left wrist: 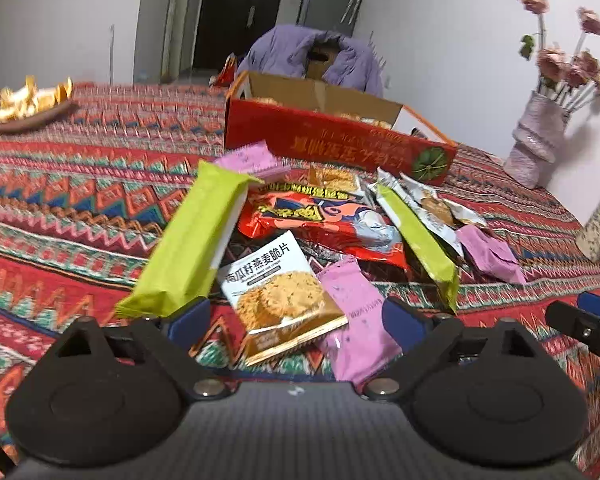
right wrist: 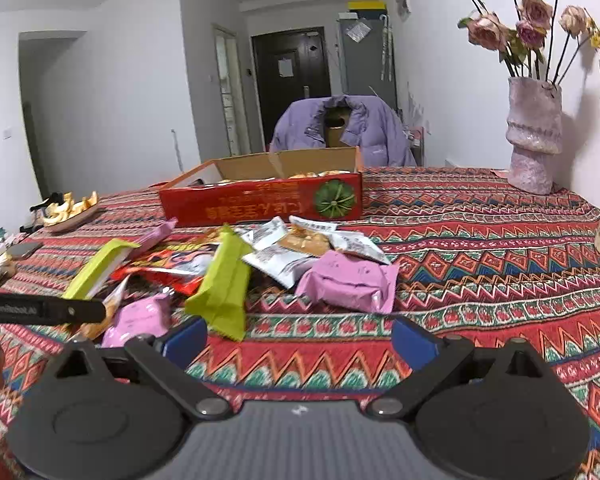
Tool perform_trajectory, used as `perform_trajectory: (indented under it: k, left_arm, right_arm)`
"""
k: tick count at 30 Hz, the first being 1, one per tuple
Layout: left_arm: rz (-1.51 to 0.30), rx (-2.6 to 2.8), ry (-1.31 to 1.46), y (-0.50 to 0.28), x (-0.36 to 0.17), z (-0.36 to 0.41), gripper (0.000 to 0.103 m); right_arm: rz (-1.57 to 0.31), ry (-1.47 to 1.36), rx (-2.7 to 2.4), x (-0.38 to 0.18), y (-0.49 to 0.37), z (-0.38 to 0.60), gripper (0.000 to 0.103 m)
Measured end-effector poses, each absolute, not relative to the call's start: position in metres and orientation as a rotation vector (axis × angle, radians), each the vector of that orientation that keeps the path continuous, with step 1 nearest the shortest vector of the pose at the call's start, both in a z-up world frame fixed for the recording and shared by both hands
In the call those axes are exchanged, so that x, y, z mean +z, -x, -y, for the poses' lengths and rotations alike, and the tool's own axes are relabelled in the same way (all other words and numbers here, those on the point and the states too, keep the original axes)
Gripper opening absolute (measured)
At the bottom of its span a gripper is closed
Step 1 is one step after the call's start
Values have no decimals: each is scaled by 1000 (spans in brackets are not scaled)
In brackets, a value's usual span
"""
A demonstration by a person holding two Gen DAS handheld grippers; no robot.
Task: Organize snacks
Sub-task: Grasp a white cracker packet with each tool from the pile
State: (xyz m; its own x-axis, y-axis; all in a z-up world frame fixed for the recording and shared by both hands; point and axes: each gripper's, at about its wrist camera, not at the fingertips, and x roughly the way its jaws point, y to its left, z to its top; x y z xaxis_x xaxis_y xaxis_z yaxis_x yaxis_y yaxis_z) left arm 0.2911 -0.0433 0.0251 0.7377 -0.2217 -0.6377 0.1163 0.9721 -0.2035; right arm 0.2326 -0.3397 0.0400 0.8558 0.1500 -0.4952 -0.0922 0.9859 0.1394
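Left claw [left wrist: 296,316], left wrist view: both blue-padded fingers [left wrist: 190,320] are spread wide and grip nothing. Between them lies an oat crisp packet [left wrist: 282,300], white above and brown below, flat on the worktop [left wrist: 80,200], which carries a patterned red cloth. A pink packet [left wrist: 360,320] touches the right edge of the oat crisp packet and reaches the inner side of the right finger. A lime-green packet [left wrist: 192,244] stands tilted just left of the oat crisp packet, its lower end beside the left finger. Behind the oat crisp packet lies a red snack bag [left wrist: 320,220], with a second lime-green packet [left wrist: 420,240] and more white and pink packets to its right. A red cardboard box [left wrist: 340,140], open at the top, stands beyond the pile. A pinkish vase [left wrist: 540,136] with faded roses stands right of the box, against the wall. A dish of orange peel [left wrist: 32,100] sits far left of the box. The tip of the right claw [left wrist: 588,320] enters at the right edge.

Right claw [right wrist: 300,340], right wrist view: the fingers [right wrist: 414,344] are wide apart and hold nothing; only bare cloth lies between them. The near lime-green packet [right wrist: 224,288] lies just ahead of the left finger. A pink packet [right wrist: 348,280] lies right of it, apart from the claw. The red snack bag [right wrist: 168,268] and white packets [right wrist: 284,256] lie between these and the red cardboard box [right wrist: 260,200]. The vase [right wrist: 534,140] stands right of the box. A purple jacket [right wrist: 348,128] hangs on a chair behind the box.
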Motion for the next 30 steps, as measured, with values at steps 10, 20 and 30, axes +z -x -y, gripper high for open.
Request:
perform_trajectory:
  k: [10,20,30]
  left_arm:
    - [-779,-152,268,-329,13,31,60]
    - [-790,-211,261,-334,17,31,47]
    - [-784,-219,258,-337,23,30,44]
  right_arm:
    - [-567,-136,114,36,-318,365,92]
    - [-631,-175,126,11,-411,384,81]
    - [-665,-77,81,0,-426,380,45]
